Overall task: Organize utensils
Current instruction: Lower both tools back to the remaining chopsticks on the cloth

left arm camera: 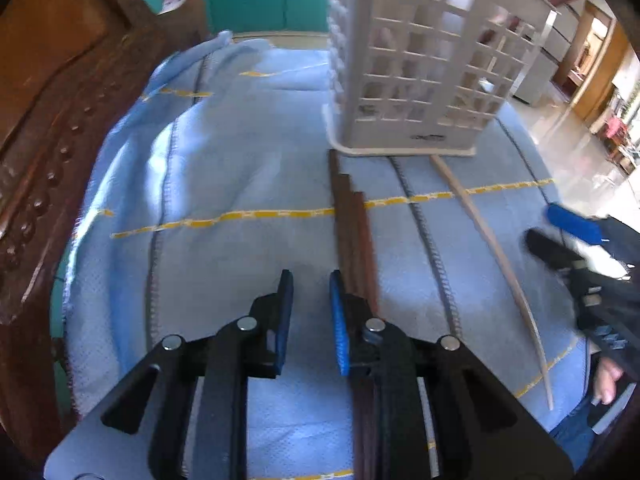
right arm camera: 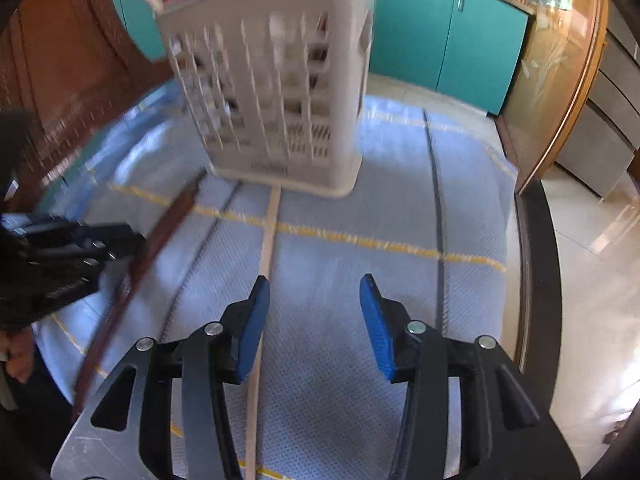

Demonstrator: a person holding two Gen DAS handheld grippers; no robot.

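My left tool [left arm camera: 311, 292] hangs released over the blue cloth [left arm camera: 240, 160]; the dark chopsticks [left arm camera: 352, 232] lie just right of its gap, long axis pointing ahead to the white basket [left arm camera: 420, 80]. My right tool [right arm camera: 314, 300], also released, is nearer the pale stick [right arm camera: 266, 256], which runs under its left finger toward that basket.

the surface [left arm camera: 240, 184] wears a light blue woven cloth, matt and finely dimpled. the utensil basket [left arm camera: 416, 80] is off-white lattice plastic, dull. the dark chopsticks [left arm camera: 352, 232] look like smooth brown wood, the pale stick [right arm camera: 268, 240] bare light wood. the left claw [left arm camera: 311, 300] has ribbed blue pads [left arm camera: 340, 320] on matt black plastic.
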